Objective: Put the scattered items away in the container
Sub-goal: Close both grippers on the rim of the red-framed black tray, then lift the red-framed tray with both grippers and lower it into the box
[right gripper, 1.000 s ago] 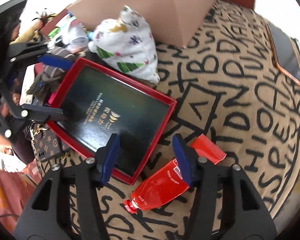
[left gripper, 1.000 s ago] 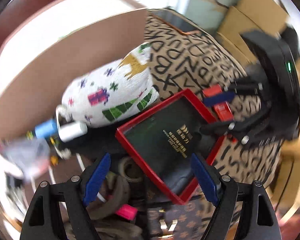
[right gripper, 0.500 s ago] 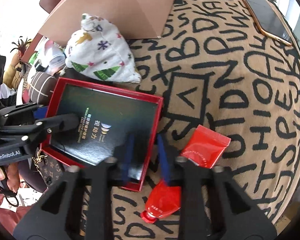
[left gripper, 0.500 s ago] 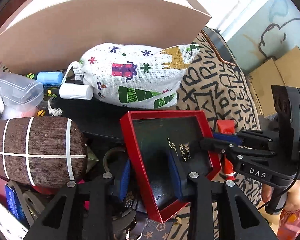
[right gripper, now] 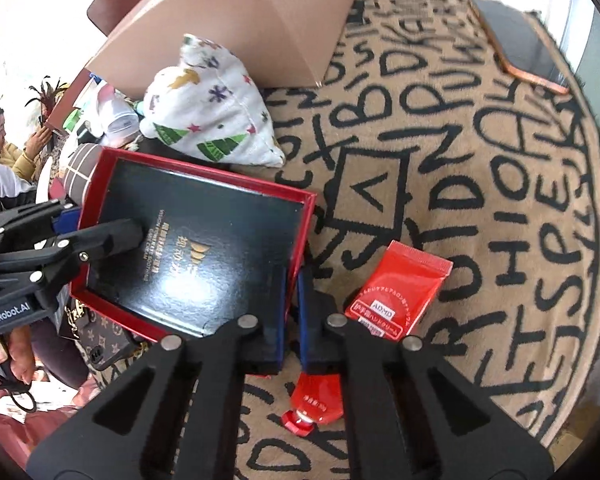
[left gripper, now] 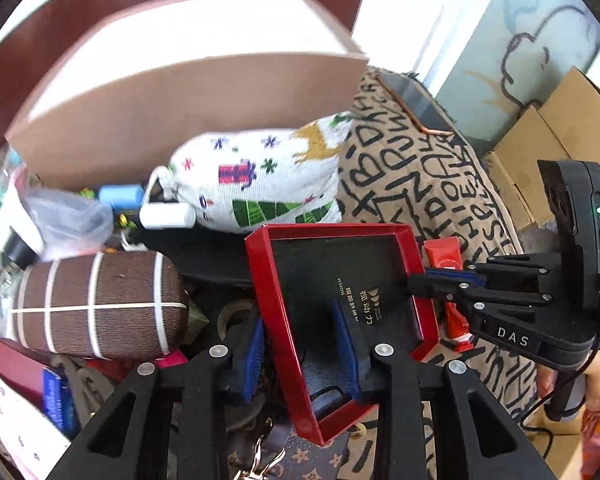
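Note:
A shallow red tray with a black lettered inside (left gripper: 336, 280) (right gripper: 204, 252) is held between both grippers. My left gripper (left gripper: 300, 344) is shut on the tray's left wall, one finger inside and one outside; it shows at the left of the right wrist view (right gripper: 96, 232). My right gripper (right gripper: 292, 308) is shut on the tray's right wall; it shows in the left wrist view (left gripper: 416, 280). A red tube (right gripper: 396, 300) (left gripper: 444, 256) lies on the lettered rug just right of the tray. A white Christmas-print drawstring bag (left gripper: 260, 180) (right gripper: 208, 120) lies beyond it.
A brown cardboard box (left gripper: 188, 92) (right gripper: 260, 20) stands behind the bag. A brown striped pouch (left gripper: 96, 304), small bottles (left gripper: 164, 216), a plastic bag (left gripper: 64, 216) and a monogram purse (right gripper: 104, 340) crowd the left. A phone (right gripper: 516, 40) lies far right on the rug (right gripper: 480, 200).
Both grippers went from open to shut on the tray's opposite walls. The left wrist view has swung round and lifted slightly.

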Demonstrator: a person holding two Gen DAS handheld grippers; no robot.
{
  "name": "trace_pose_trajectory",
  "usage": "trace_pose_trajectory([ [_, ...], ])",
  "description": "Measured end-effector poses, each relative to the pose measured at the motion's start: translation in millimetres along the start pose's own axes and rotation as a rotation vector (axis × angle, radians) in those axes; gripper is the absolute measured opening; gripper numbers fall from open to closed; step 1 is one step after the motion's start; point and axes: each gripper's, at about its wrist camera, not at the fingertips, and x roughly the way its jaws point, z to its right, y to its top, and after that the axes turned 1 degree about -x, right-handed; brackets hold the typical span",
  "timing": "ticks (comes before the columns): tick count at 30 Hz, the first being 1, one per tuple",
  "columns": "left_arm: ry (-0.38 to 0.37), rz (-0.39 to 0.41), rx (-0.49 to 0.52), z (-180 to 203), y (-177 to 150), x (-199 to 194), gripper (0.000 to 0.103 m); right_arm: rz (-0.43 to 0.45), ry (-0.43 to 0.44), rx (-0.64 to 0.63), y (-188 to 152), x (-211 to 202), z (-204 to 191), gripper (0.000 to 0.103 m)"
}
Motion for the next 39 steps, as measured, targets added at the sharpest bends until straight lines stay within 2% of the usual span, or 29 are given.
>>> trace_pose_trajectory([
  [5, 0.034, 0.102, 0.04, 9, -1, -23, 0.033, 0.092, -0.087, -0.076, -5, -23, -20, 0.007],
  [10, 0.062, 0.202, 0.048, 4, 9, -51, 0.033, 0.189, -0.129, -0.121, 8, -50, -38, 0.006],
  [17, 0.084, 0.351, 0.005, -23, 56, -99, 0.033, 0.332, -0.145, -0.191, 66, -92, -75, 0.004],
  [22, 0.123, 0.426, -0.002, -54, 117, -117, 0.033, 0.383, -0.151, -0.226, 133, -105, -95, 0.005],
  [24, 0.111, 0.41, -0.009, -68, 139, -107, 0.033, 0.37, -0.147, -0.216, 160, -98, -96, 0.005],
  [27, 0.07, 0.342, -0.041, -96, 170, -73, 0.033, 0.318, -0.15, -0.185, 200, -71, -90, 0.005],
  [30, 0.061, 0.291, -0.05, -117, 186, -34, 0.033, 0.23, -0.139, -0.133, 230, -29, -74, 0.004],
  [34, 0.027, 0.22, -0.069, -137, 196, 7, 0.034, 0.116, -0.153, -0.099, 250, 21, -60, 0.005],
  [36, 0.008, 0.215, -0.076, -141, 196, 14, 0.04, 0.066, -0.165, -0.097, 255, 39, -56, 0.007],
  [38, -0.009, 0.224, -0.076, -141, 192, 14, 0.061, 0.042, -0.167, -0.097, 259, 49, -55, 0.012],
  [39, -0.003, 0.237, -0.067, -139, 189, 11, 0.066, 0.051, -0.175, -0.109, 258, 50, -57, 0.018],
])
